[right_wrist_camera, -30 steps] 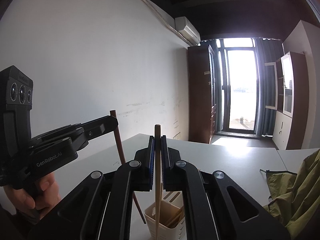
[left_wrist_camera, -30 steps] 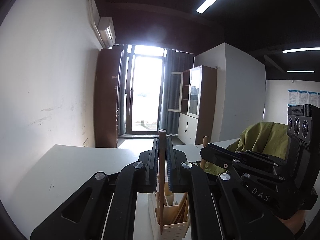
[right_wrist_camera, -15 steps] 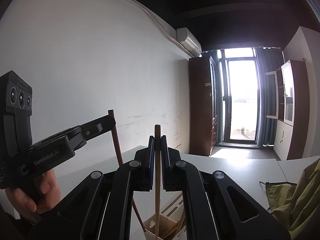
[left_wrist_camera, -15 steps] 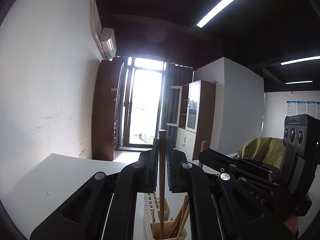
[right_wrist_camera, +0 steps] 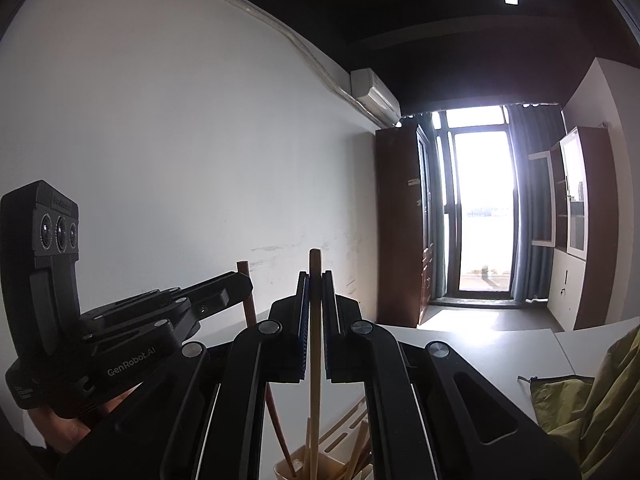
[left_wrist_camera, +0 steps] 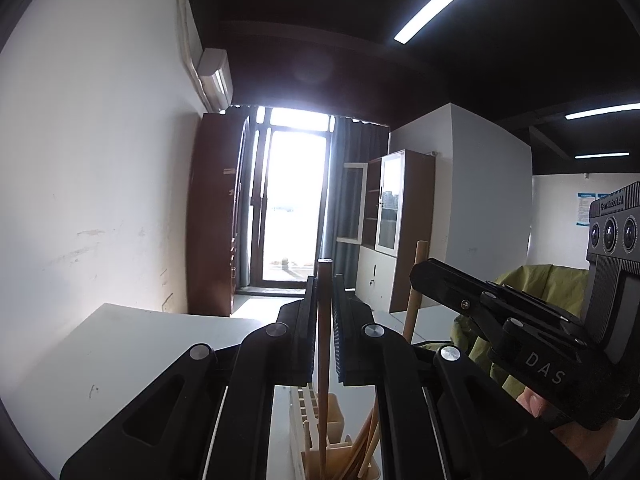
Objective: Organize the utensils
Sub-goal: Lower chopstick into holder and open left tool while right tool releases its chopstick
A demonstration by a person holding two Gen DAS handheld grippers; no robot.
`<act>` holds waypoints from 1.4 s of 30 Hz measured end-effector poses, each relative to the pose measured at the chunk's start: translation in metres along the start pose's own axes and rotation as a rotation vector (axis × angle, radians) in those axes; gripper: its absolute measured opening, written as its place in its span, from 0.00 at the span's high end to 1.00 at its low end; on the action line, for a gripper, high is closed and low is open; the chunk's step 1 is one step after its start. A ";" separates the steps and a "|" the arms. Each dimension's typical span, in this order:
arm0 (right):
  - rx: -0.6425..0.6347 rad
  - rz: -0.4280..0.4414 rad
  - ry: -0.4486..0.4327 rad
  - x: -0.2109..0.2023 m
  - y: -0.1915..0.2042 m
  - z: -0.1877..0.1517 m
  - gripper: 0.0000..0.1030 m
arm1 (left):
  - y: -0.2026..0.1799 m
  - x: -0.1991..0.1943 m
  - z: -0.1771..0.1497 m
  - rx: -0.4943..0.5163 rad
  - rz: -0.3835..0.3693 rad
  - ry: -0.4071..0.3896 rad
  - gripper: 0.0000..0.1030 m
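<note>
White table [left_wrist_camera: 132,344], olive-green bag [right_wrist_camera: 592,412], brown cabinet [left_wrist_camera: 214,216], bright glass door [right_wrist_camera: 484,216]

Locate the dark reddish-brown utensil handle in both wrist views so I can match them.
Left wrist: dark handle stands upright at centre, clamped in the left tongs.
Right wrist: the same handle leans at left-centre, behind the right tongs.
Shared landmark: the white utensil holder below.
</note>
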State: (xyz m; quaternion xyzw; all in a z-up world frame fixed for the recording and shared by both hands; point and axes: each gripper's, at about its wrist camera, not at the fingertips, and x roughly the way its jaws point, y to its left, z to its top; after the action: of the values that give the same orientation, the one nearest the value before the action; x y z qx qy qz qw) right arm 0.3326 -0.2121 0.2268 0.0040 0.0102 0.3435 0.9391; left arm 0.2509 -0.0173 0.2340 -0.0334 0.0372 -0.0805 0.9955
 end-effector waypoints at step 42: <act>-0.010 -0.029 0.247 0.025 0.005 -0.052 0.93 | 0.015 0.035 -0.046 0.020 0.027 0.270 0.93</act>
State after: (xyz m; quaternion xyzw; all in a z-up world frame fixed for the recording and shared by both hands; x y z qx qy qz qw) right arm 0.3476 -0.1917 0.1742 -0.0433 0.1241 0.3276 0.9356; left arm 0.2839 -0.0111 0.1842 -0.0116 0.1704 -0.0711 0.9827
